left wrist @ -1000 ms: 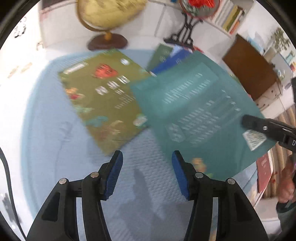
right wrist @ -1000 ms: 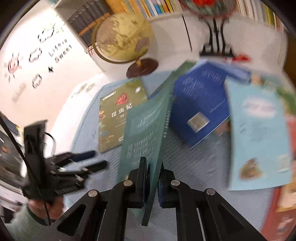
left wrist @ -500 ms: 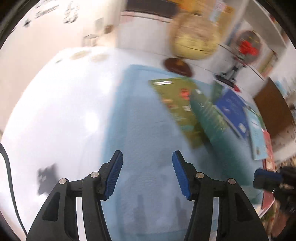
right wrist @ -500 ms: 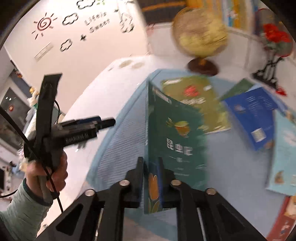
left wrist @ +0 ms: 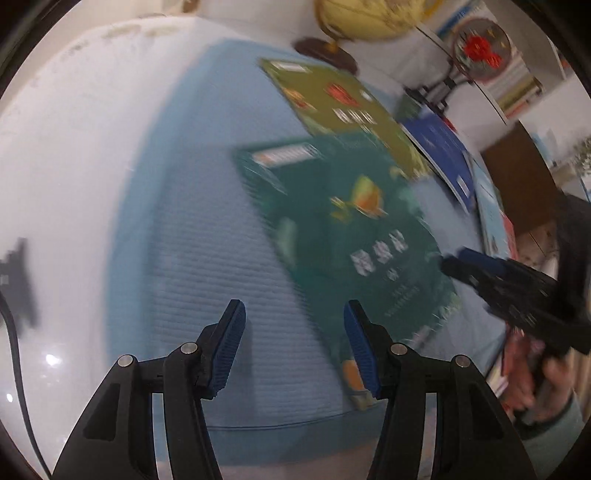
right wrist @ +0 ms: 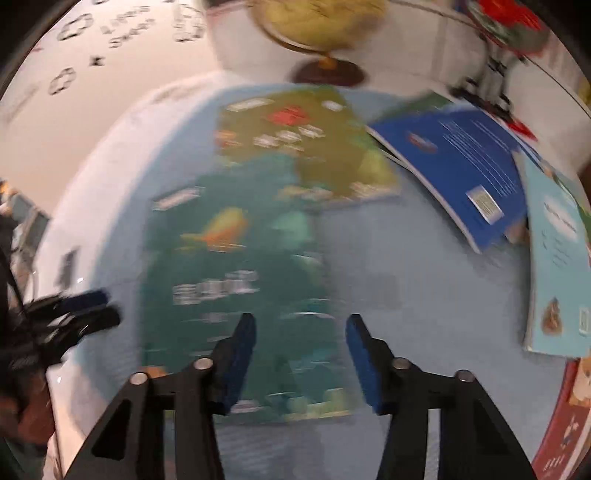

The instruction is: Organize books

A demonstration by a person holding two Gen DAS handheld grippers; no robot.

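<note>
Item: dark green book (right wrist: 236, 280), cover up, flat on the blue mat (left wrist: 207, 266) near the counter's near edge, at the mat's left portion. Long axis runs from the near edge toward the far edge, roughly in line with the right tongs' reach. Its far end overlaps the olive book (right wrist: 295, 144), which lies toward the far edge by the globe (right wrist: 317, 22).

Right tongs (right wrist: 299, 354): released, jaws spread, empty, poised directly above the book's near end; the closer of the two. Left tongs (left wrist: 291, 347): released, empty, over bare mat, the book lying ahead and to their right.

Also present: blue book (right wrist: 458, 155) and pale blue book (right wrist: 561, 266) toward the right edge, overlapping, unsorted. Frames blurred; titles unreadable.
</note>
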